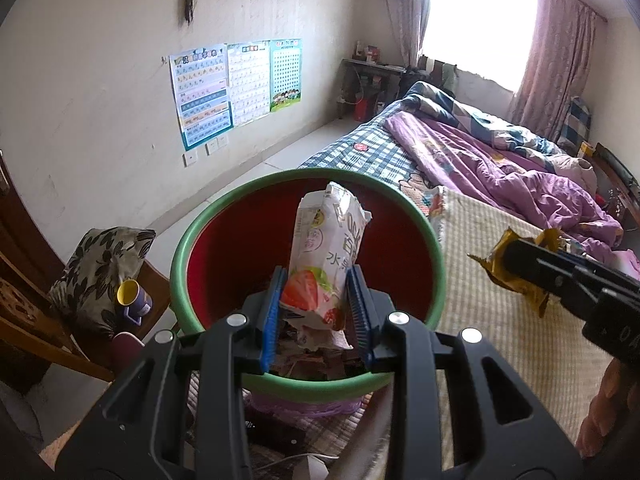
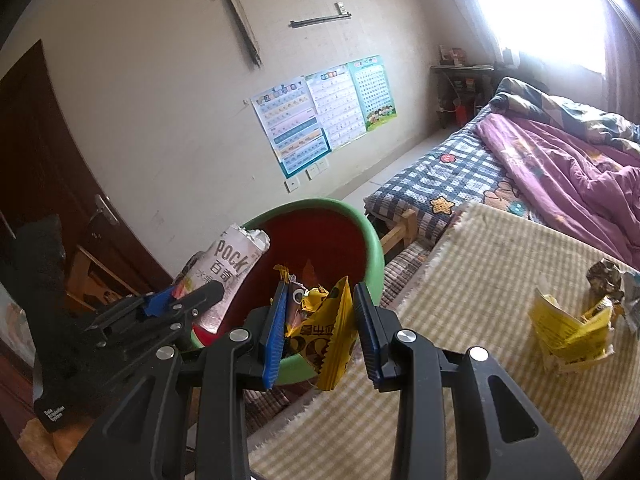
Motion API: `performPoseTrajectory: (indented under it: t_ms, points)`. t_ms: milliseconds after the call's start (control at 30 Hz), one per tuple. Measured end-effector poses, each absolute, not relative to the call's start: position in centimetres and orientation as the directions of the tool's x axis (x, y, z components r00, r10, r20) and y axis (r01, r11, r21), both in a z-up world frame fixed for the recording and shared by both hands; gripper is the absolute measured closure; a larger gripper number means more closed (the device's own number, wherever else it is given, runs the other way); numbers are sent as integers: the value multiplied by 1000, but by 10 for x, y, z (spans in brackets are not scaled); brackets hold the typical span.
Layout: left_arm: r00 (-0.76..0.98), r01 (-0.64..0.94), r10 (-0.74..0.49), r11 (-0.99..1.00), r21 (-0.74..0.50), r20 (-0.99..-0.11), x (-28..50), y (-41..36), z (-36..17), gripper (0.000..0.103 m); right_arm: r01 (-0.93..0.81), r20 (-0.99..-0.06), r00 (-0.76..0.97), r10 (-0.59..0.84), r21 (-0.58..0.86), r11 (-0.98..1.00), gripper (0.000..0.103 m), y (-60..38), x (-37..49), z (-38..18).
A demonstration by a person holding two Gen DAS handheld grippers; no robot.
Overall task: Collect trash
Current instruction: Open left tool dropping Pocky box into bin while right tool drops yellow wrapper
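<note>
While the left gripper [image 1: 316, 304] clamps a torn strawberry-print box [image 1: 326, 248] over the bin [image 1: 180, 256], the right gripper [image 2: 320, 320] pinches a crumpled yellow wrapper [image 2: 332, 332].

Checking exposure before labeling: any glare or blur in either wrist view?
Left wrist: window blown out, bin and Pocky pack sharp. Right wrist: window washes out top right, yellow wrapper readable; fisheye bends both.

I see three posters [image 1: 236, 88] on the wall, a purple quilt [image 1: 500, 168] rumpled on the bed [image 2: 432, 184], a dark door [image 2: 40, 168], and a cup [image 1: 132, 296] beside a floral cushion [image 1: 100, 268].
</note>
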State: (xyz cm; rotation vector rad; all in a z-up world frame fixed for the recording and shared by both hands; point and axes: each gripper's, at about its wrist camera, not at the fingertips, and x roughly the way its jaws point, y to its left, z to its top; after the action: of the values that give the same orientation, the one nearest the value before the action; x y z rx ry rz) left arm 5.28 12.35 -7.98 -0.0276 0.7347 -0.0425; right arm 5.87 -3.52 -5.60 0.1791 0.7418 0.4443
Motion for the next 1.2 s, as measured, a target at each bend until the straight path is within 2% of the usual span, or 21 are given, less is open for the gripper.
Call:
performPoseTrajectory:
  t_ms: [600, 800, 833, 933, 1200]
  points:
    - [688, 9, -22, 1000, -21, -725, 77, 143, -106, 73, -334, -657, 610, 442, 293, 896, 70, 5, 92, -80]
    - [680, -3, -4, 1000, -9, -733, 82, 142, -109, 71, -325, -662, 599, 450, 312, 893, 64, 6, 98, -87]
    - [681, -10, 6, 1000, -1, -733, 82, 141, -109, 70, -324, -661, 598, 452, 316, 892, 61, 6, 98, -87]
    - [674, -30, 32, 999, 16, -738, 85, 141, -113, 49, -320, -658, 602, 451, 319, 892, 53, 5, 99, -87]
    - [681, -24, 20, 1000, 4, -732, 84, 140, -112, 43, -271, -642, 636, 428, 333, 903, 47, -17, 93, -83]
